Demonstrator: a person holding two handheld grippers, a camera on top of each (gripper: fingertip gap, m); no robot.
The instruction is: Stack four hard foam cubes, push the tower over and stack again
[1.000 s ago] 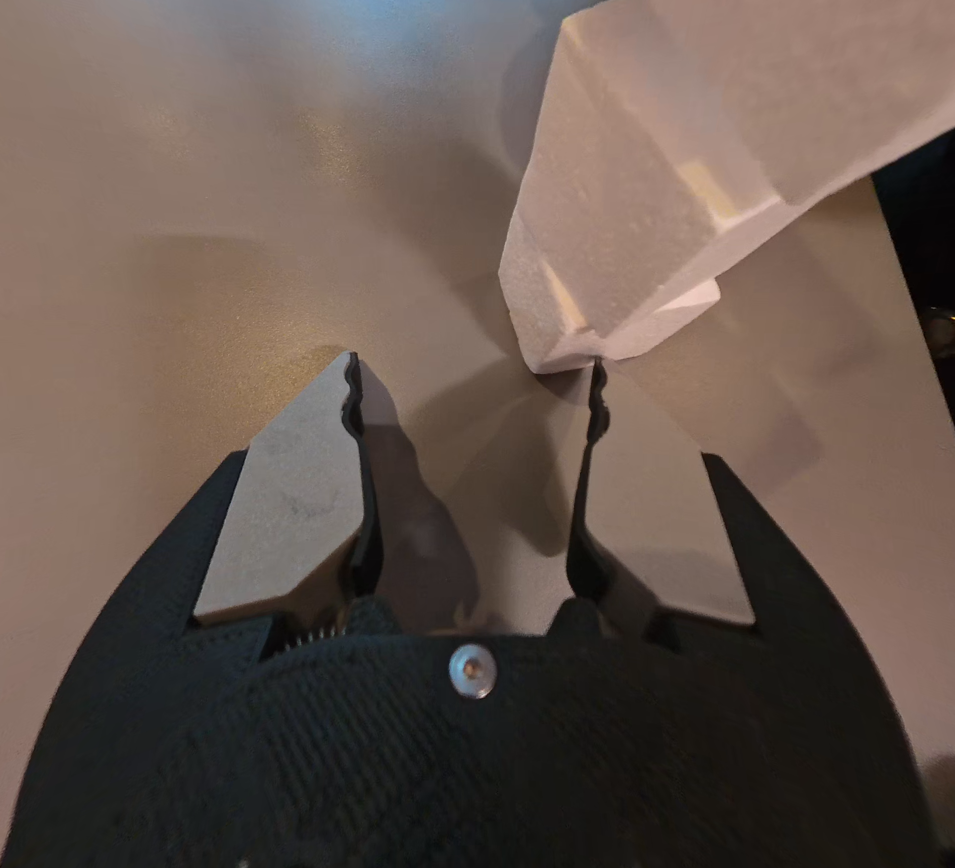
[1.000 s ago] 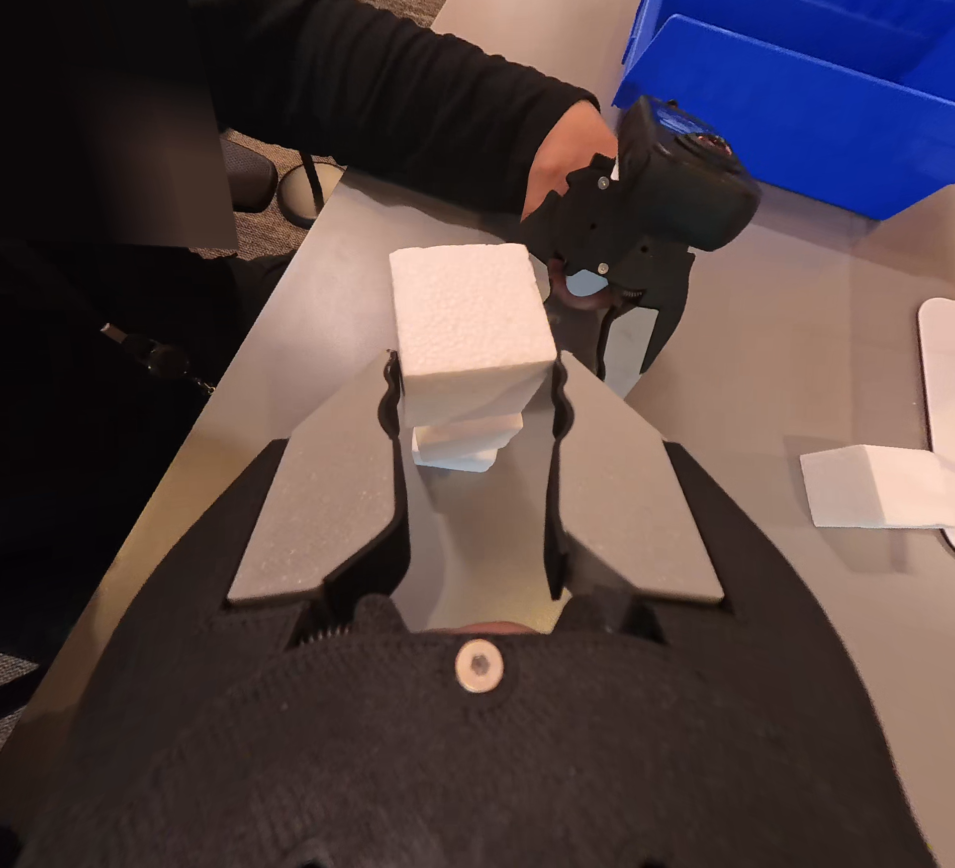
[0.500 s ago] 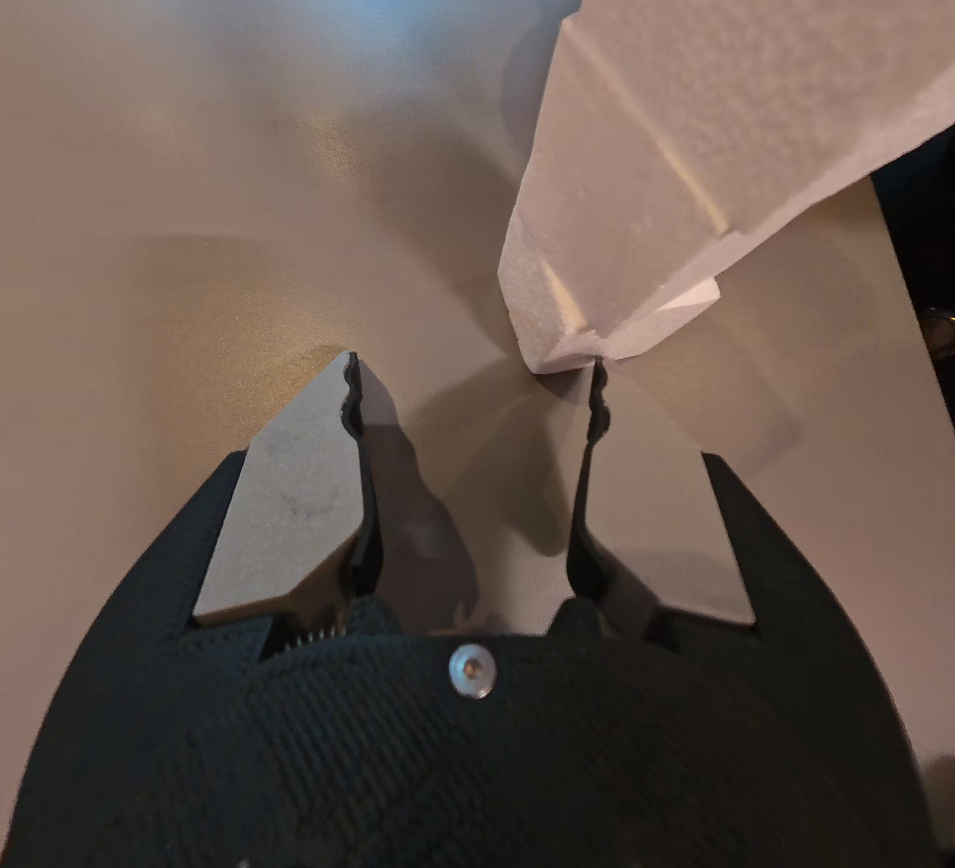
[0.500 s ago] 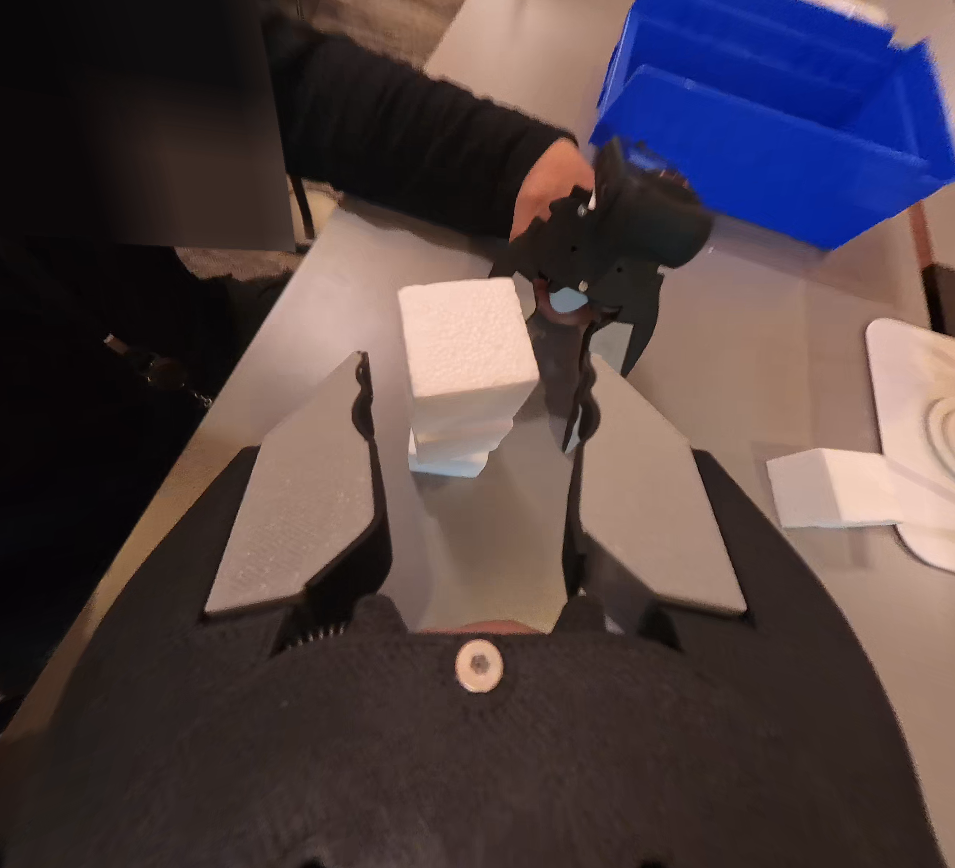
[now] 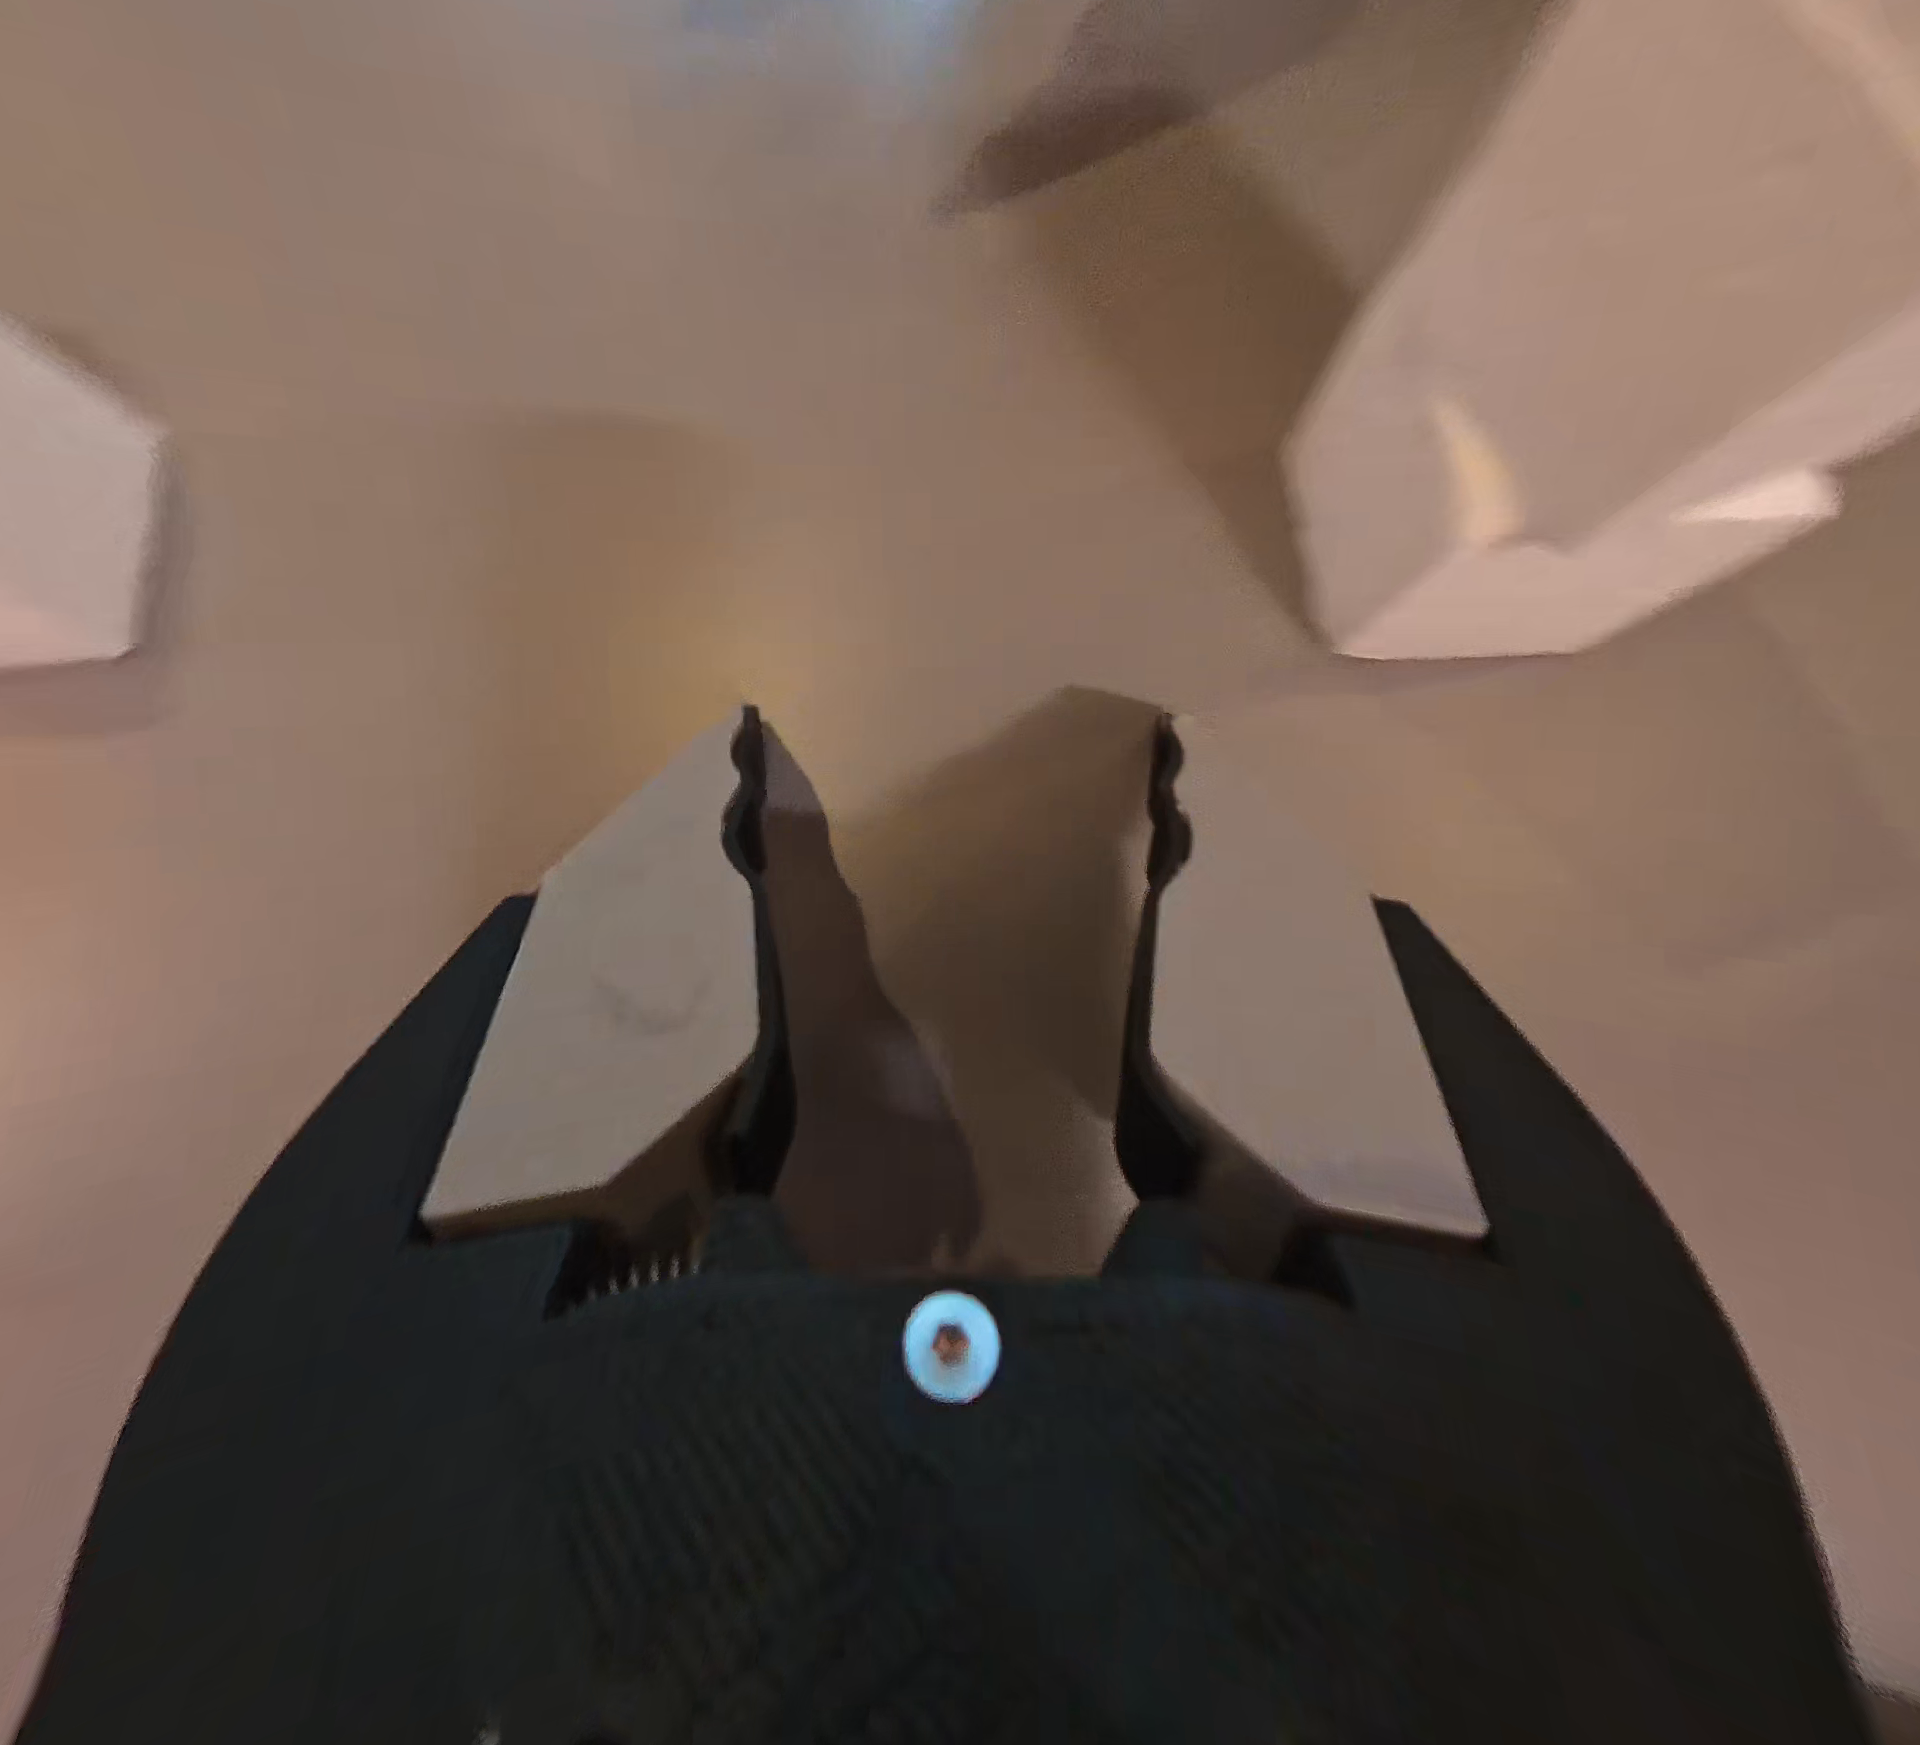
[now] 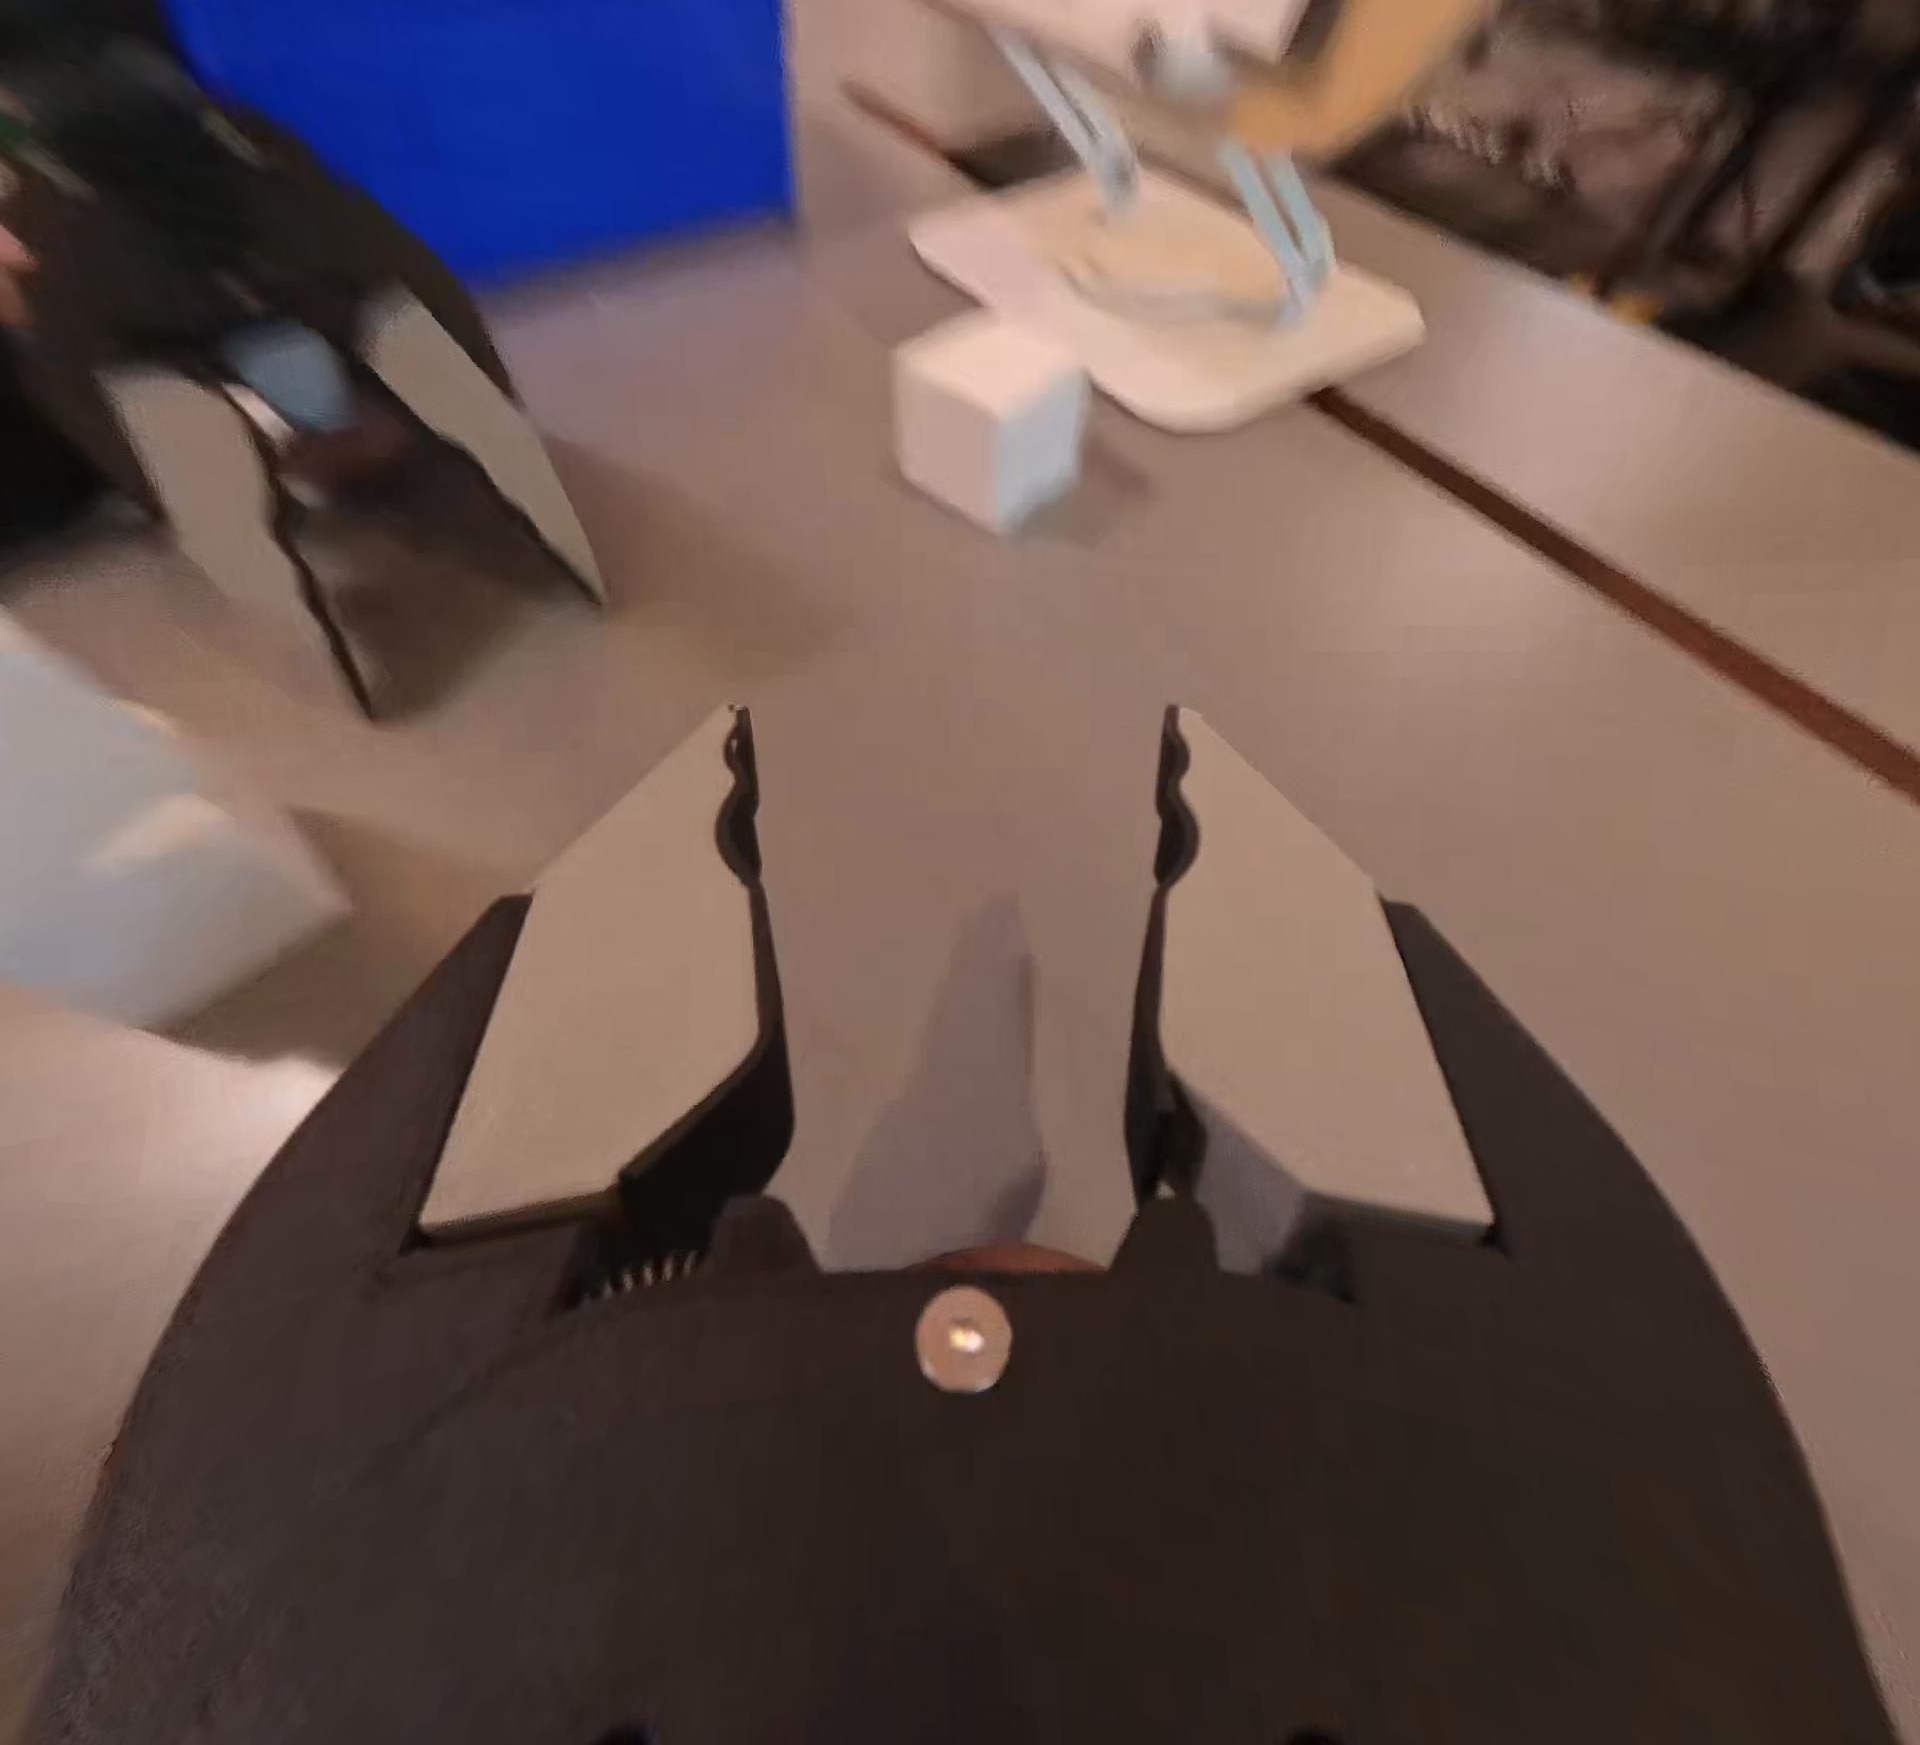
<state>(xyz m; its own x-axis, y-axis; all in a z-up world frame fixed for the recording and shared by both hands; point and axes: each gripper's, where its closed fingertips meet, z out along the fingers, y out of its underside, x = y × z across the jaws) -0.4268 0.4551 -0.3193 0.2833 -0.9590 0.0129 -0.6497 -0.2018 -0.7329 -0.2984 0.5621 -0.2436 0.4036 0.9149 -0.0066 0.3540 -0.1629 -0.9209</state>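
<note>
Left gripper (image 5: 956,719): jaws partly open, holding nothing; bare table (image 5: 520,241) between them.
Right gripper (image 6: 956,719): jaws parted about as wide, also empty.
Stack (image 5: 1621,324): white foam cubes piled ahead and to the right of the left jaws, apart from them; heavy blur hides how many, and the layers look offset.
Loose cube (image 6: 987,417): ahead of the right jaws, slightly right of their centreline, well apart, touching or just beside a white stand base (image 6: 1226,345); I cannot tell which.
Another cube (image 5: 73,511): left of the left jaws, at the frame edge.
Risk, collision: both views are smeared, suggesting fast motion; a jaw sweeping close could clip the offset stack and topple it early.
Risk, pickup: closing on the loose cube off-centre could shove it against the stand base or skew it.
Risk, placement: a skewed cube set on uneven layers would likely slide off.
</note>
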